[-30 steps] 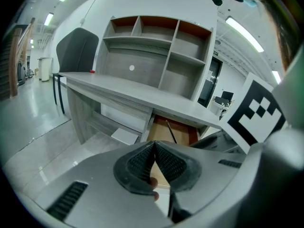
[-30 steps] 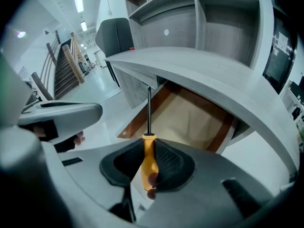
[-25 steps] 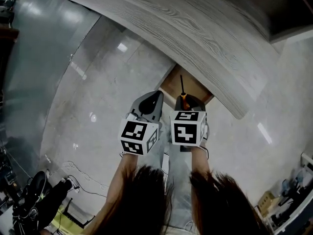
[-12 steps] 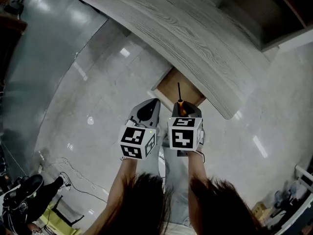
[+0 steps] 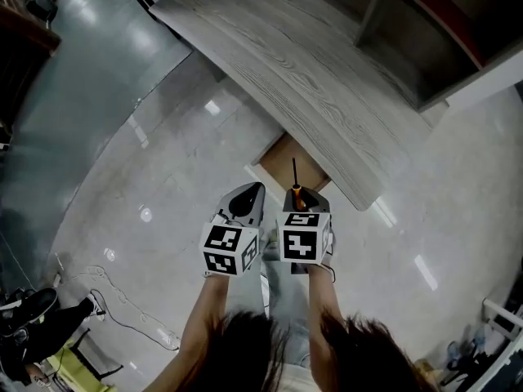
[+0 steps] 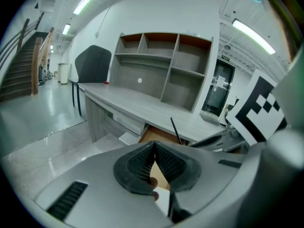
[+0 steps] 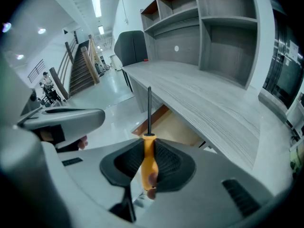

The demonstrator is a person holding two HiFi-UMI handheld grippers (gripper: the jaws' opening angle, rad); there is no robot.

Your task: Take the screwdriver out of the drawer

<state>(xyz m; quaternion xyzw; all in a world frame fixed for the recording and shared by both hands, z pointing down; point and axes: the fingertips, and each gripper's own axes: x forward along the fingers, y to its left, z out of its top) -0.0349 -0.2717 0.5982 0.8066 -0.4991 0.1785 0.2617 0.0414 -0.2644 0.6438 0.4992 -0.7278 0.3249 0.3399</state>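
My right gripper [image 7: 148, 152] is shut on the orange handle of the screwdriver [image 7: 148, 163], and its dark shaft points up and forward. In the head view the screwdriver [image 5: 296, 182] sticks out ahead of the right gripper [image 5: 299, 198], above the open wooden drawer [image 5: 286, 160] under the grey desk [image 5: 294, 80]. My left gripper [image 5: 252, 190] is beside the right one, shut with nothing between its pads [image 6: 164, 163]. In the left gripper view the screwdriver shaft [image 6: 175, 130] shows to the right, over the drawer [image 6: 154, 136].
A shelf unit [image 6: 164, 65] stands on the back of the desk. A dark chair [image 6: 92, 65] sits at the desk's far left end, a staircase [image 6: 21, 75] beyond it. Glossy floor [image 5: 147, 186] surrounds the desk. Cables [image 5: 122, 309] lie on the floor behind me.
Both grippers have drawn back from the drawer together, with the screwdriver held in the right one. The desk and drawer now sit farther up the view.
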